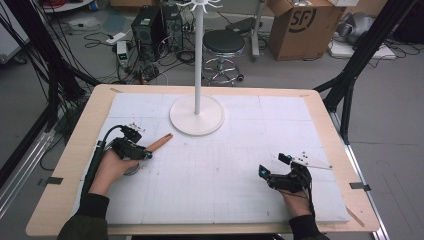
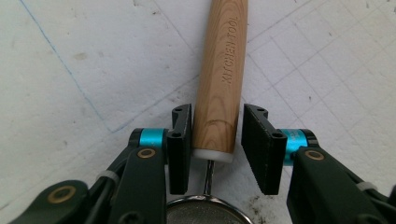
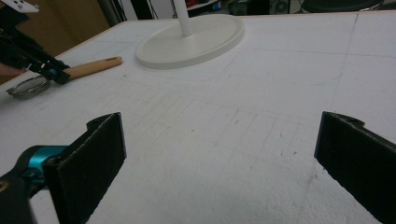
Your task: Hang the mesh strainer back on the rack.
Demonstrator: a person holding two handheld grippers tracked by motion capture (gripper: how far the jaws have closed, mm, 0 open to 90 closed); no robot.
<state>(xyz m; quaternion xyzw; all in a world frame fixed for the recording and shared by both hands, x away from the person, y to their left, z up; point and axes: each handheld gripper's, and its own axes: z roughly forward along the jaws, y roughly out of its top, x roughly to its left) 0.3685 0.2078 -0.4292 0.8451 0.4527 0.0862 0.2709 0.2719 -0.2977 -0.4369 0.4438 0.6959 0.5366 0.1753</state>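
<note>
A small strainer lies on the white mat, with its wooden handle (image 1: 160,142) (image 2: 219,79) (image 3: 91,66) pointing toward the white stand's base (image 1: 196,116) (image 3: 191,35). Its mesh bowl (image 2: 205,214) (image 3: 28,87) sits under my left hand. My left gripper (image 1: 147,154) (image 2: 217,116) straddles the handle's lower end near the white collar. The left pad sits against the wood, while a narrow gap shows at the right pad (image 2: 257,144). My right gripper (image 1: 274,165) (image 3: 219,135) rests at the mat's right front, open wide, nothing between its jaws.
The stand's pole (image 1: 198,60) rises from its round base at the mat's far middle. Small metal bits (image 1: 135,127) lie behind my left hand, and a clear strip with bits (image 1: 312,161) beside my right. A stool (image 1: 223,45) and a cardboard box (image 1: 302,25) stand beyond the table.
</note>
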